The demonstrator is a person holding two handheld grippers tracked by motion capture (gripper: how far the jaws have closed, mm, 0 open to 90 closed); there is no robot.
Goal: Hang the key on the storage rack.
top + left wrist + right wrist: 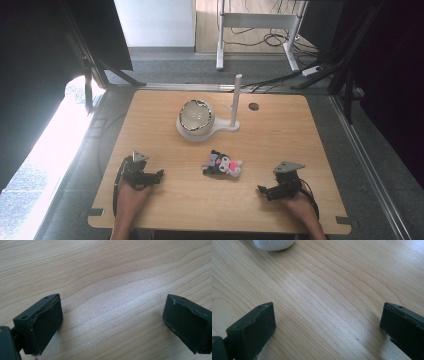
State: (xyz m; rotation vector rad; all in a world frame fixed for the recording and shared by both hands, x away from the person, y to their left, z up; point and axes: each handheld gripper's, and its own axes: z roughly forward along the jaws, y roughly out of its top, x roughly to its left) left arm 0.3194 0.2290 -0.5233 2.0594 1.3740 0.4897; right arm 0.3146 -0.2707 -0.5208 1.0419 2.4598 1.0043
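Looking down from the high view, I see my left gripper [159,174] resting near the table's [280,125] front left corner and my right gripper [261,190] near the front right corner, both hands on the wood. Between them, a little back from the front edge, lies the small plush toy [223,164], black, pink and white, apart from both grippers. Further back, toward the middle of the far edge, stands a white stand [206,127] with a round glossy bowl-like top and an upright post [236,98] beside it.

My left gripper view gives what the high view cannot: my two black jaws stand wide apart over bare wood grain, nothing between them. My right gripper view shows the same, jaws spread wide over bare wood, plus a white rounded edge [274,244] at the top; I cannot tell what it belongs to.
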